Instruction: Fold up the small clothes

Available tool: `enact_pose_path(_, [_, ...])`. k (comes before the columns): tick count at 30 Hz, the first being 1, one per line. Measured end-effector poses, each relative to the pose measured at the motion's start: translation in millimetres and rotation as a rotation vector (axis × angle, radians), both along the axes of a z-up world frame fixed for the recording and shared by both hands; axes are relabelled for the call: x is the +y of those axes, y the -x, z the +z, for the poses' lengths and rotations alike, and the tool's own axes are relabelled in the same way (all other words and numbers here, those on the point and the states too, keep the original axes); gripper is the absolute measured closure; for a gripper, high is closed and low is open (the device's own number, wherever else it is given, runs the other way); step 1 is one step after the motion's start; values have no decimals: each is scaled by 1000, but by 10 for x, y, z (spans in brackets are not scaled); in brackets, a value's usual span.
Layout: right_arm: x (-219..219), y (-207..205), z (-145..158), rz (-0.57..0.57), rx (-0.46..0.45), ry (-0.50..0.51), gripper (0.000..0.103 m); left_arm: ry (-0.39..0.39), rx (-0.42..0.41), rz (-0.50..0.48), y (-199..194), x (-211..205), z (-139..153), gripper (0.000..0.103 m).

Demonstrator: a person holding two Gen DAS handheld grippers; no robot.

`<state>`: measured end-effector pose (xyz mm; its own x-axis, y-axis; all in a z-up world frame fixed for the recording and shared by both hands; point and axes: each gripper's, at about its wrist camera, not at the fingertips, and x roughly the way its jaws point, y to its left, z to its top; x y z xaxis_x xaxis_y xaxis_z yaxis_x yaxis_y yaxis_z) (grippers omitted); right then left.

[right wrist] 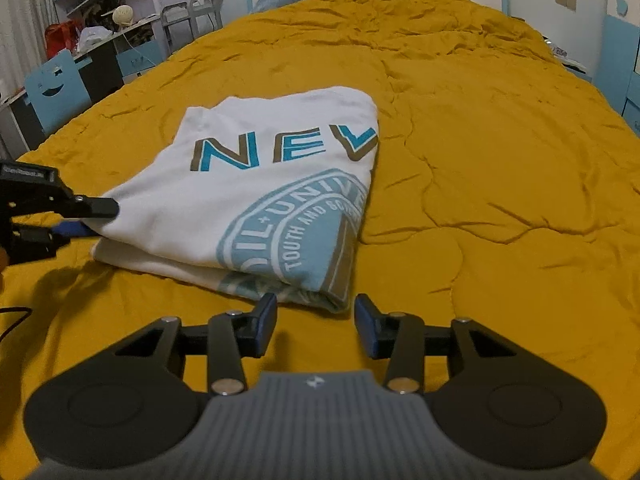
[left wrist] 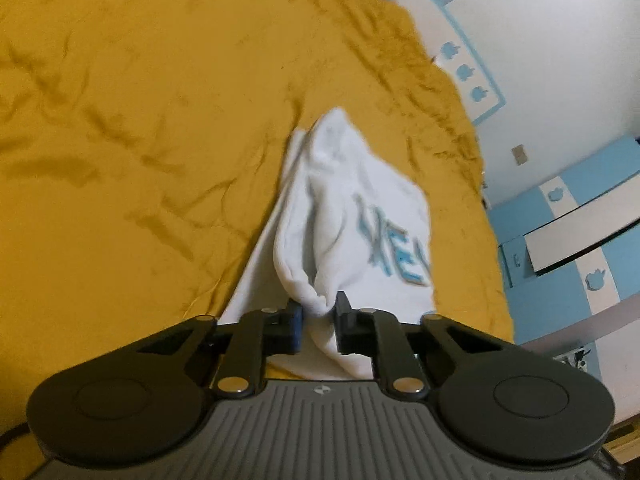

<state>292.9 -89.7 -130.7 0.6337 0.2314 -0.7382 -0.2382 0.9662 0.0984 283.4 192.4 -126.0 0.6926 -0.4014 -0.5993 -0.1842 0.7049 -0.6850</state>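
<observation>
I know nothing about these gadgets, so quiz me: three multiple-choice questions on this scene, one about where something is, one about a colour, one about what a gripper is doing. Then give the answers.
1. Where does the white T-shirt lie?
A. on the bedspread
B. on a chair
C. on the floor

2. What colour is the bedspread?
A. blue
B. mustard yellow
C. grey

3. How does the left gripper stand?
A. open, away from the shirt
B. shut on nothing
C. shut on a fold of the shirt

Answers:
1 A, the folded shirt rests flat on the quilted cover.
2 B, the cover is yellow all around the shirt.
3 C, white cloth is pinched between its fingers, while the right gripper stands open just short of the shirt's near corner.
</observation>
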Motion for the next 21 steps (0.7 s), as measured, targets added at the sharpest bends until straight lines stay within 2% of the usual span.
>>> enact_pose_path(4, [27, -102, -119, -6, 12, 17, 65, -57, -50, -15, 69, -72, 181, 89])
enact_pose_path(6, [-2, -184, -179, -24, 32, 0, 79, -77, -55, -8, 87, -80, 218, 90])
enact_pose_path(7, [-39, -208, -172, -41, 39, -25, 93, -83, -53, -3, 102, -70, 224, 90])
enact_pose_path(9, [-152, -216, -102, -61, 46, -98, 98, -98, -31, 9, 121, -39, 205, 90])
enact_pose_path(11, [-186, -180, -20, -41, 28, -98, 103, -97, -4, 13, 127, -9, 147, 90])
enact_pose_path(14, [-193, -169, -31, -20, 45, -63, 103, -114, 49, 2, 144, -50, 4, 91])
enact_pose_path(18, [-265, -197, -212, -65, 98, -101, 103, -202, 75, -37, 169, -173, -182, 90])
enact_pose_path(21, [-281, -204, -275, -65, 113, -103, 103, -174, 99, -30, 149, -128, -277, 89])
